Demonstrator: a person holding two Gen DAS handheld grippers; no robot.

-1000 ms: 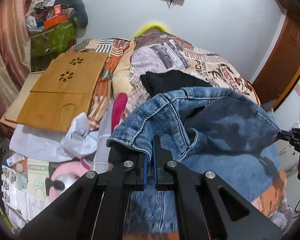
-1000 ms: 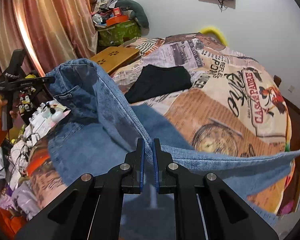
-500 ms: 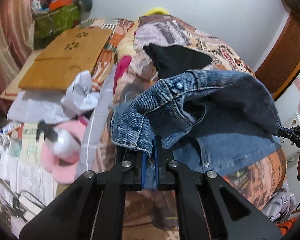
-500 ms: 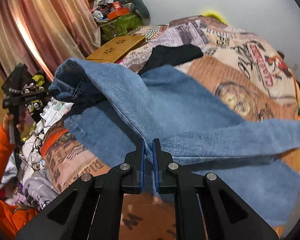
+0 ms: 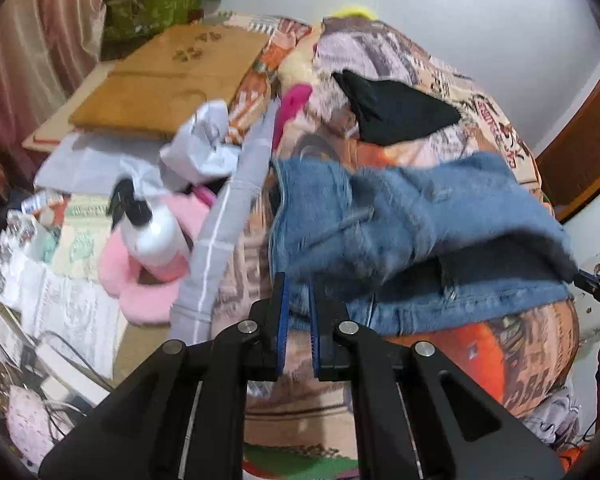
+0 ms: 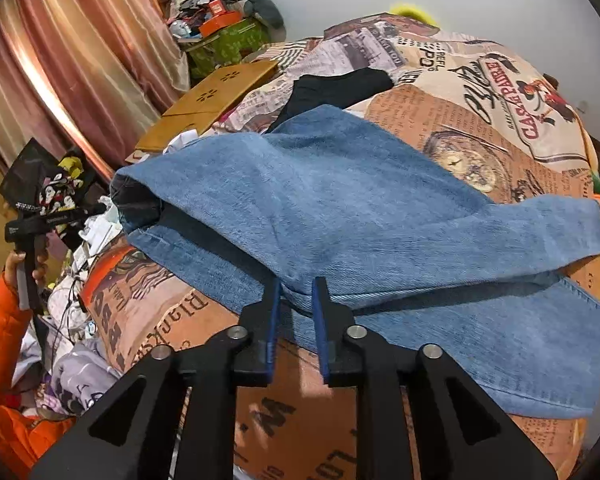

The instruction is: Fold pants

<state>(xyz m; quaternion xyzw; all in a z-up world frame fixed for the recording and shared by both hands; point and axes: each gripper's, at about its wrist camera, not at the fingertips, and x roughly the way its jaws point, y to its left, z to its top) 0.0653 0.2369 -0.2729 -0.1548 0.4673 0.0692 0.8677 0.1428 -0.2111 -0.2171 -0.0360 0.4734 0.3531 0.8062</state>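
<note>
The blue jeans (image 6: 340,208) lie folded over themselves on the printed bedspread (image 6: 480,92), the top layer slanting across the lower one. My right gripper (image 6: 296,292) is at their near folded edge. Its jaws are opening, and the denim fold sits loose between the pads. My left gripper (image 5: 297,292) is at the waistband end of the jeans (image 5: 420,220), blurred here. Its jaws are opening too, with a denim edge between them. In the right wrist view the left gripper (image 6: 96,211) is held by a hand in an orange sleeve.
A black garment (image 5: 396,116) lies on the bed beyond the jeans. A wooden lap desk (image 5: 160,80), white cloths, a white pump bottle (image 5: 156,236) and a pink slipper (image 5: 140,292) crowd the left side. A green box (image 6: 228,44) and curtain (image 6: 80,60) stand behind.
Both grippers sank toward the bed and the raised top layer of the jeans came down onto the lower layer. The jaws of both, shut on denim before, have parted.
</note>
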